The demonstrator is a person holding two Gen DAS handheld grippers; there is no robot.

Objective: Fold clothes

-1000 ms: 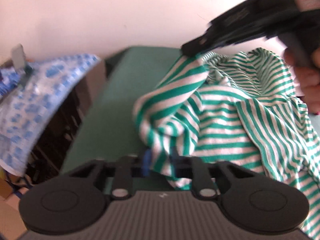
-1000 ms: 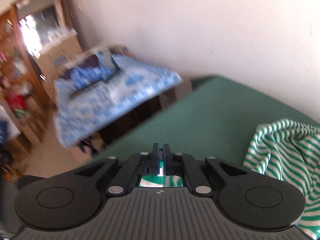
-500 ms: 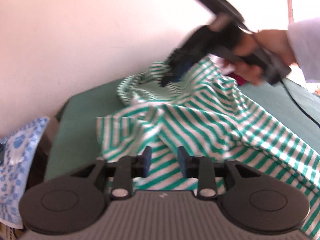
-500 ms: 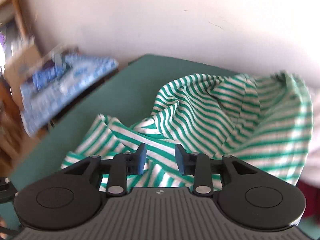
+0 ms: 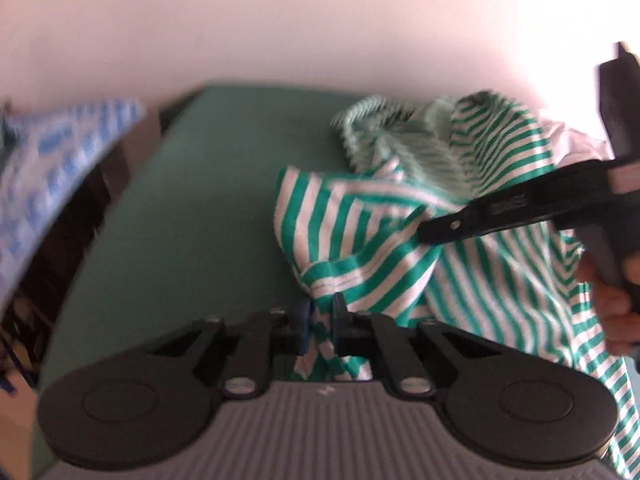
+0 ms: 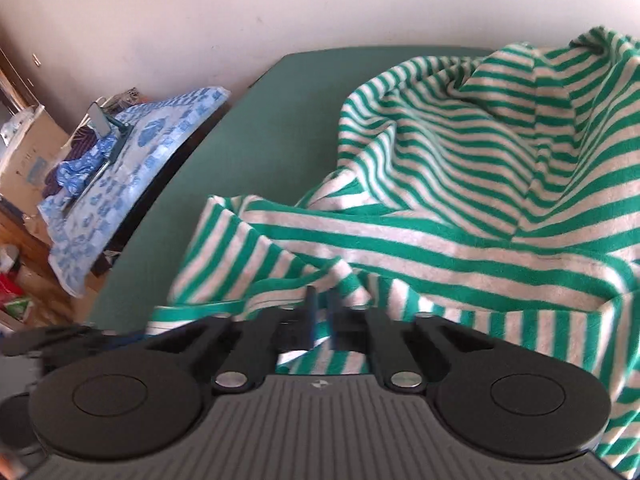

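the left gripper (image 5: 320, 322) was clenched on a bunched edge of the striped shirt (image 5: 404, 248), with cloth pinched between its fingers. the right gripper (image 6: 320, 320) was likewise clamped on a fold of the same shirt (image 6: 460, 184); cloth showed between its fingers and spilled below them. in the left wrist view, the right gripper (image 5: 430, 234) reached in from the right, its tip buried in the fabric, with the person's hand (image 5: 616, 312) on the handle.

the shirt lay crumpled on the green table (image 5: 208, 208), heaped toward the right side and the back, creased in several directions, no sleeve or hem laid flat.

step in hand, as judged: both edges gripped, garment not yet spread. the next move would call for drawing the two grips apart and lifting so the cloth hangs or lies flat, keeping both pinches firm so no edge slips.

beyond the table's left edge, a blue patterned cloth (image 6: 132, 152) covered a lower surface. a plain wall (image 6: 280, 4) stood behind.
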